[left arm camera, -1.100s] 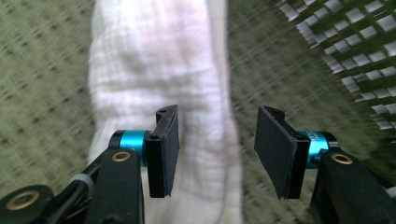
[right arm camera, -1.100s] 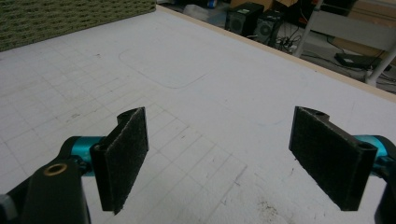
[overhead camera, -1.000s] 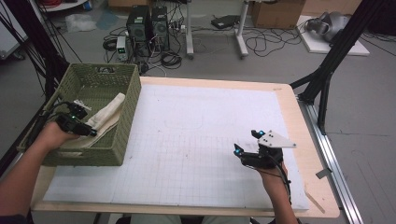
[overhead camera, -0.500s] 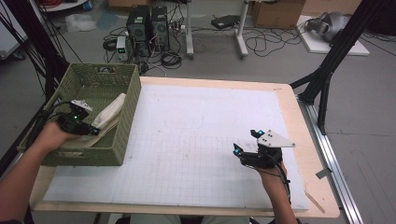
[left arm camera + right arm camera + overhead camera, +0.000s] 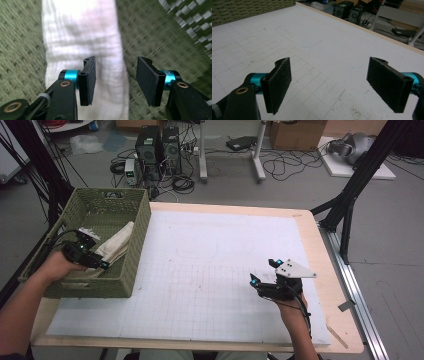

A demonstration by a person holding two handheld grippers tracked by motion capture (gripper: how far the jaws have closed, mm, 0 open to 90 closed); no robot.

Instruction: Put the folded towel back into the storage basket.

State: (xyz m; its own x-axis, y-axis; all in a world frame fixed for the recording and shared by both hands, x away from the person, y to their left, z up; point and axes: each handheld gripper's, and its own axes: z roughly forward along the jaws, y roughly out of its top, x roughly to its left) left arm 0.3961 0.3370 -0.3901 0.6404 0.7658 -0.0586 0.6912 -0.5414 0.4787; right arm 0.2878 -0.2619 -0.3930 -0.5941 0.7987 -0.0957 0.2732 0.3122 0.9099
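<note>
Cloth (image 5: 82, 45) lies in the basket (image 5: 135, 250) beneath our left claw (image 5: 115, 80), whose jaws have just been opening — we lift straight clear; right claw (image 5: 332, 87) waits, released.

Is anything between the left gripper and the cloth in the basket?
Nothing visible. The left gripper, whose jaws have just been opening, hangs right over the white cloth in the green basket, with no pad pressing it.

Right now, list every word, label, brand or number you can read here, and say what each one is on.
None can be read.
Left gripper: faint lettering on the blue collar beside one jaw, too blurred to read.
White mat: printed grid lines and a rounded outline, no words.
Green basket and white cloth: no print.
</note>
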